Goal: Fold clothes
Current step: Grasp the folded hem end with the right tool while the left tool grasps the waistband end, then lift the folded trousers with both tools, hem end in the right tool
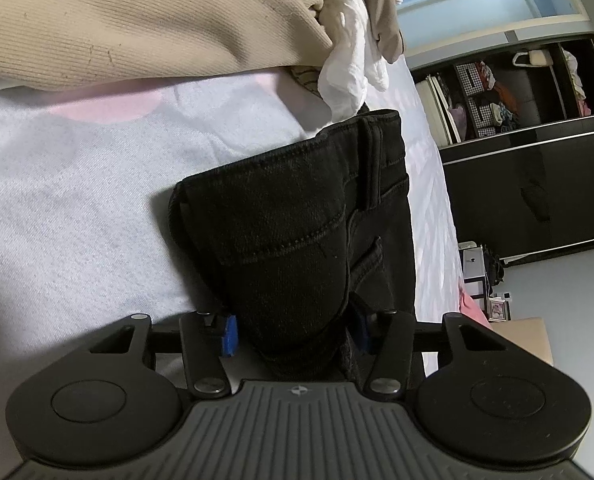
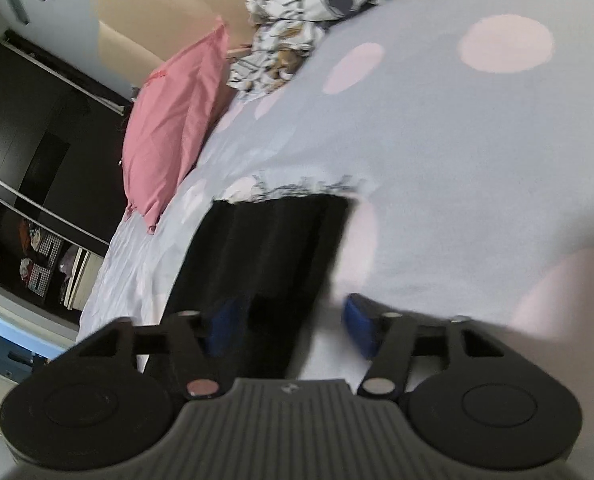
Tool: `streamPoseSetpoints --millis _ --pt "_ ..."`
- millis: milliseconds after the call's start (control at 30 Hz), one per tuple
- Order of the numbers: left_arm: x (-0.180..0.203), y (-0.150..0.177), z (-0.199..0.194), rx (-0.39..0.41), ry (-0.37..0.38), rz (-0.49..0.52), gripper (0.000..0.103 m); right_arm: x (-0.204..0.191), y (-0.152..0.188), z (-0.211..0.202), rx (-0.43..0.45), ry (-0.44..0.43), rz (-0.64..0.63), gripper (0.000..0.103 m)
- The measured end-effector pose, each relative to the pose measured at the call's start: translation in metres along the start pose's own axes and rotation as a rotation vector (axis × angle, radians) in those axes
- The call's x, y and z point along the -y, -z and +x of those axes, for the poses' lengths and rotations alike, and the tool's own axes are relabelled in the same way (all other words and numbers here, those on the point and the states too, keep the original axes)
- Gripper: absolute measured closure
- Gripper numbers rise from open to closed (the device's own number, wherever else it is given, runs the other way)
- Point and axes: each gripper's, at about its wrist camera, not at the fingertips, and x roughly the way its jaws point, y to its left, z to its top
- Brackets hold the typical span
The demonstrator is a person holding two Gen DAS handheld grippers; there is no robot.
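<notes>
Indoors, left claw [image 1: 293,330] clamped on black jeans [image 1: 297,208], right claw [image 2: 293,326] apart, polka-dot bedsheet [image 2: 437,152], dark wardrobe [image 1: 529,184].

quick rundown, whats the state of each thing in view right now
left gripper: shut on the black denim jeans
black denim jeans: folded, lying on the bed
right gripper: open, straddling the jeans' edge
pale polka-dot bedspread: spread flat
beige ribbed garment: unfolded, heaped
white crinkled cloth: crumpled
pink pillow: propped at the bedside

Soft daylight, fisheye-curved edges; right wrist view motion-blurred, left sharp.
</notes>
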Motion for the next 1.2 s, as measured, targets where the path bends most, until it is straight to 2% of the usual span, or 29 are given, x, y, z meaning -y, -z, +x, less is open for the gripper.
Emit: streamPoseSetpoints --millis 67,133,167,200,267,300,400,500,700,900,1033,1200 --pt "0.000 0.001 0.000 0.004 -0.002 0.004 0.054 -0.016 0.003 0.008 -0.008 0.020 -0.076 0.009" --pt "0.001 0.003 -0.001 0.010 -0.004 0.009 0.054 -0.026 0.007 0.014 -0.008 0.022 -0.127 0.010" --pt "0.001 0.003 -0.002 0.012 -0.004 0.012 0.054 -0.030 0.009 0.017 -0.007 0.020 -0.148 0.019" --pt "0.001 0.004 -0.003 0.013 -0.005 0.013 0.054 -0.031 0.011 0.019 -0.008 0.020 -0.154 0.046" --pt "0.002 0.005 -0.003 0.017 -0.006 0.015 0.054 -0.026 0.009 0.021 -0.021 0.016 -0.117 0.076" --pt "0.002 0.006 -0.003 0.019 -0.007 0.016 0.054 -0.022 0.008 0.021 -0.028 -0.011 -0.095 0.079" --pt "0.002 0.007 -0.004 0.025 -0.006 0.016 0.055 -0.018 0.007 0.013 -0.023 -0.059 -0.094 0.085" --pt "0.004 0.006 -0.006 0.025 -0.011 0.017 0.059 -0.032 0.004 0.001 0.009 -0.073 -0.135 0.087" --pt "0.015 0.003 -0.013 0.032 -0.003 0.054 0.067 -0.067 0.004 -0.035 0.069 -0.028 -0.176 0.088" --pt "0.033 -0.005 -0.024 0.015 0.017 0.119 0.069 -0.087 -0.006 -0.091 0.123 -0.009 -0.213 0.088" --pt "0.045 -0.007 -0.033 -0.012 0.043 0.162 0.070 -0.081 -0.013 -0.139 0.135 0.027 -0.218 0.088" --pt "0.041 0.000 -0.057 -0.083 0.077 0.171 0.071 -0.048 -0.023 -0.200 0.141 0.107 -0.175 0.088"
